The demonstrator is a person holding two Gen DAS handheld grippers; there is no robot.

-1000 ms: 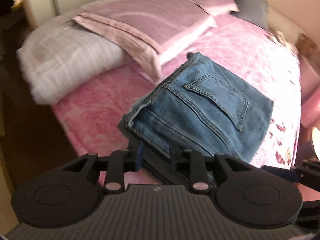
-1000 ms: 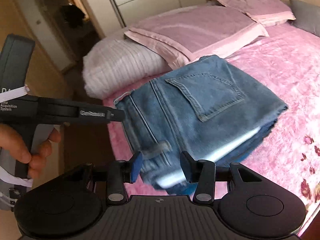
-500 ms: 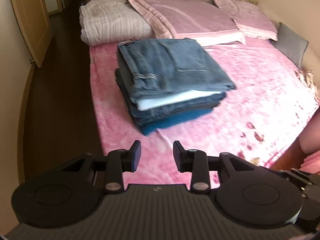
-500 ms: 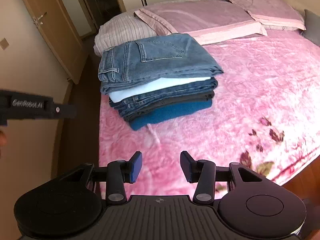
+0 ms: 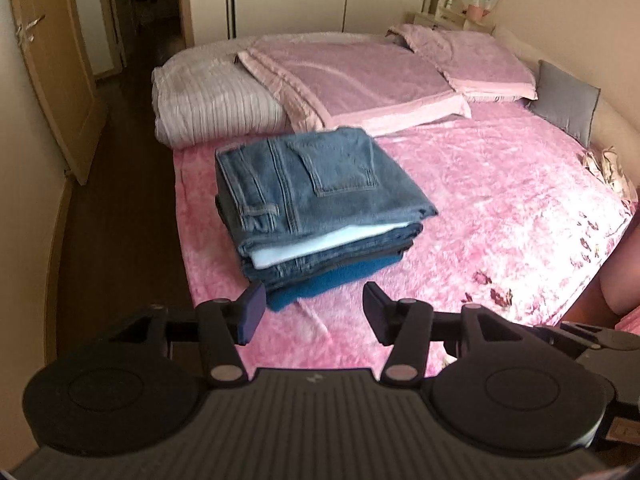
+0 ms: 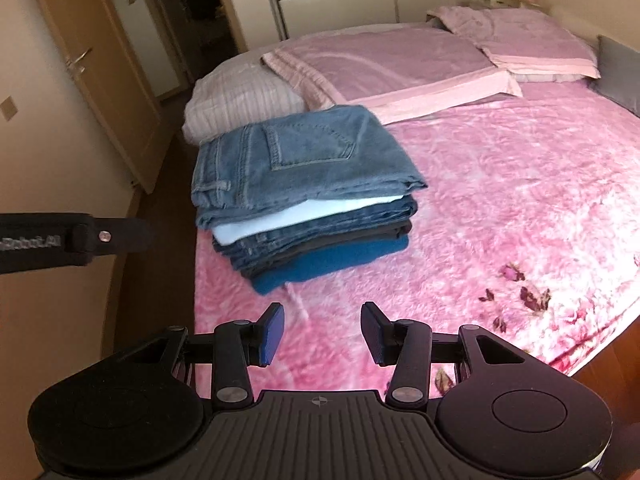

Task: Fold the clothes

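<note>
- The stack of folded clothes [image 5: 320, 216] sits on the pink bedspread [image 5: 500, 208], close to the bed's left edge and just in front of the rolled striped quilt [image 5: 212, 104].
- Folded jeans [image 6: 296, 160] lie on top with a back pocket facing up; below them come a white layer, more denim, a dark piece, and a blue garment [image 6: 332, 260] at the bottom, whose near corner sticks out past the layers above.
- The left gripper [image 5: 312, 312] hangs above the near part of the bed, pointing at the stack; its jaws stand wide apart and hold nothing. Its left fingertip appears just short of the blue garment's corner, though whether they touch cannot be told.
- The right gripper [image 6: 322, 334] also hangs over the near bedspread, further back from the stack, jaws spread wide and holding nothing.
- In the right wrist view the body of the left gripper [image 6: 72, 240] reaches in from the left, out beyond the bed's edge over the floor.
- A folded pink blanket [image 5: 352, 80] and a pink pillow [image 5: 472, 60] lie behind the stack; a grey cushion [image 5: 568, 100] leans at the far right.
- To the right of the stack the bedspread runs open and flat to the bed's edge.
- Left of the bed a strip of dark floor [image 5: 120, 208] runs beside a wooden door [image 6: 100, 68].
</note>
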